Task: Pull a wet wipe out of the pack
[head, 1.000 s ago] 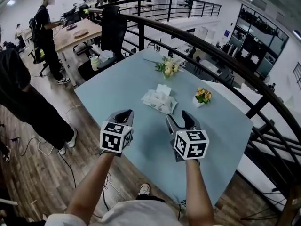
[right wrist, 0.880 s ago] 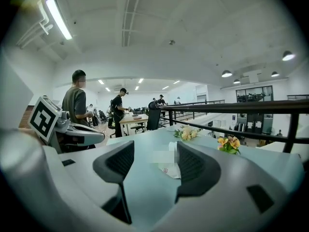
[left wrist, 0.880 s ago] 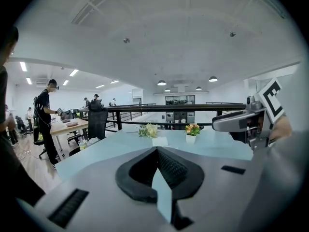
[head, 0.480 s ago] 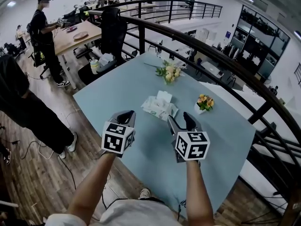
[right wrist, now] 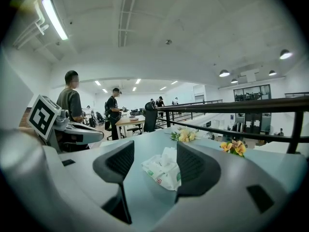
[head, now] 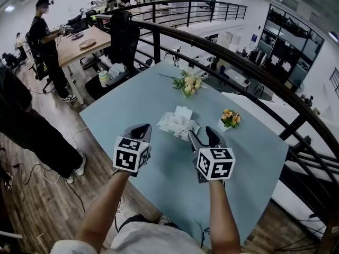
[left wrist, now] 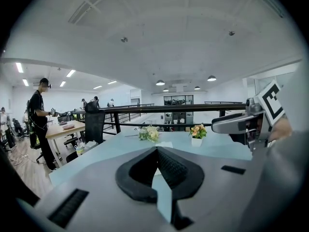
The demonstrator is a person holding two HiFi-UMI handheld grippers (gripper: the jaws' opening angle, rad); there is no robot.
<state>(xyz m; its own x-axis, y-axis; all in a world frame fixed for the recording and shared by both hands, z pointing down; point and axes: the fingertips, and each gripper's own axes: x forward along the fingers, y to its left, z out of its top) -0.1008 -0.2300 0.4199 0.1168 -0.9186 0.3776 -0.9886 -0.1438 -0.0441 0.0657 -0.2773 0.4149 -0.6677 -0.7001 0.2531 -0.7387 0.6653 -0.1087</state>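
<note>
Head view: the wet wipe pack (head: 177,121) lies at frame centre on the light blue table (head: 122,110), with a white sheet standing up from its top opening. The left gripper (head: 140,129) and right gripper (head: 202,137) hang side by side in the lower middle of the frame, just below the pack and not touching it.

Left gripper view: the jaws meet at their tips, with nothing between them.

Right gripper view: the jaws stand apart and empty. The pack shows through the gap at frame centre, lying on the table beyond the jaw tips.

Head view, other items: a loose bunch of flowers (head: 188,82) lies above the pack in the frame. A small flower pot (head: 229,119) stands to the right of the pack.
</note>
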